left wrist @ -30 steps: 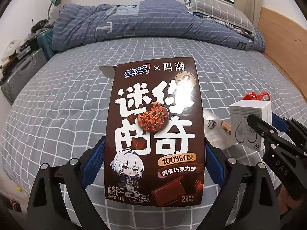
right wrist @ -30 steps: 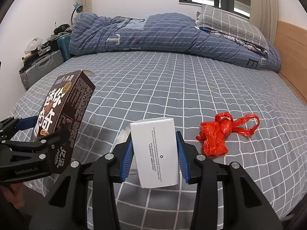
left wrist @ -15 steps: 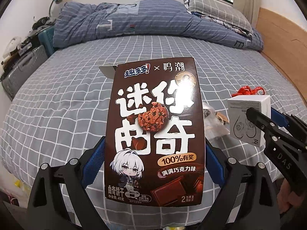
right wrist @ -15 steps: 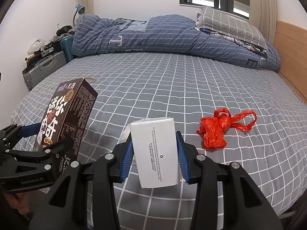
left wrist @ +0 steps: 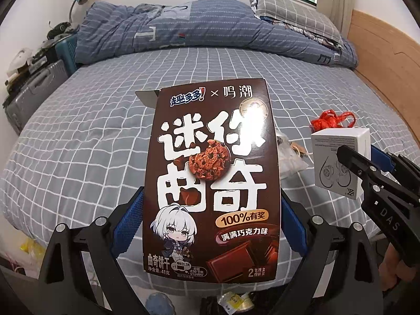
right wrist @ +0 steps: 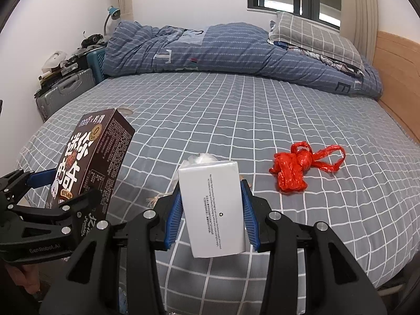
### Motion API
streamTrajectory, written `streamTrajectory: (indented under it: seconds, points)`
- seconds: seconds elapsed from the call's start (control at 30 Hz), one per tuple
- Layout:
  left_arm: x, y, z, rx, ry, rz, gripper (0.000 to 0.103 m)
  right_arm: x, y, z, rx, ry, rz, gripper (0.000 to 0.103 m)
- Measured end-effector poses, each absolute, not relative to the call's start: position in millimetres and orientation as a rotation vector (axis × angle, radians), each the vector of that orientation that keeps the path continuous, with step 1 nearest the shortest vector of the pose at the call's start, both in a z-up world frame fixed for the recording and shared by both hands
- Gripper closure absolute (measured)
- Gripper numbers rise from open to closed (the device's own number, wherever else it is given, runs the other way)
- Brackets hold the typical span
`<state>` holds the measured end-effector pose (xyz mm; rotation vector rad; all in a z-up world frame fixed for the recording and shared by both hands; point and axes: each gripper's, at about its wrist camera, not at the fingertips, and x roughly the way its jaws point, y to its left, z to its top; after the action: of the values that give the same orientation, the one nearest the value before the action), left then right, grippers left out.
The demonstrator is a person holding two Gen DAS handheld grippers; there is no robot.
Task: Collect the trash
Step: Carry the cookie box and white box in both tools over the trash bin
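A: Left gripper (left wrist: 212,225) state?

B: Jaws set fairly wide, blue pads pressed on both long edges of the brown cookie box (left wrist: 212,183). The box was clamped upright and clear of the bed (left wrist: 78,144), printed front facing the left wrist camera.

A: Box appearance?

B: Dark brown carton, large white characters, a chocolate-chip cookie at centre, a white-haired cartoon figure at lower left, chocolate pieces at lower right. A grey flap stood open at its far top corner. From the right wrist view the same box (right wrist: 92,162) showed a side panel of fine print, tilted slightly away.

A: Right gripper (right wrist: 212,210)?

B: Jaws partly spread, pinching a white box (right wrist: 214,207) by its two long sides. The face towards the right wrist camera was plain white with a few lines of small text. The left wrist view showed another face (left wrist: 338,162) with line drawings of earphones.

A: What was left on the bed?

B: A knotted red plastic bag (right wrist: 299,166) lay on the grey checked sheet, to the right of the white box and apart from it. A crumpled clear wrapper (left wrist: 288,155) lay between the two boxes, partly hidden behind them. A folded blue quilt (right wrist: 223,50) and a pillow (right wrist: 312,36) sat at the far end.
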<state>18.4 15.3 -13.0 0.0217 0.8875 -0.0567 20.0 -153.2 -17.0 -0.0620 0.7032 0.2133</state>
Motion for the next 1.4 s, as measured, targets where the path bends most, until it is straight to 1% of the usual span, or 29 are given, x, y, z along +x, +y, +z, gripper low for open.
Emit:
streamTrajectory:
  seconds: [0.63,1.4]
  points:
    - [-38.5,11.2,-13.0,0.022,0.901,-0.068,0.013,-41.4,-153.3,-11.8,-0.061,0.706,0.231,0.063]
    - [-120.4,6.7,-25.9,0.026,0.940,-0.046,0.013,-117.2,-153.1,-32.2,-0.052,0.773,0.247,0.063]
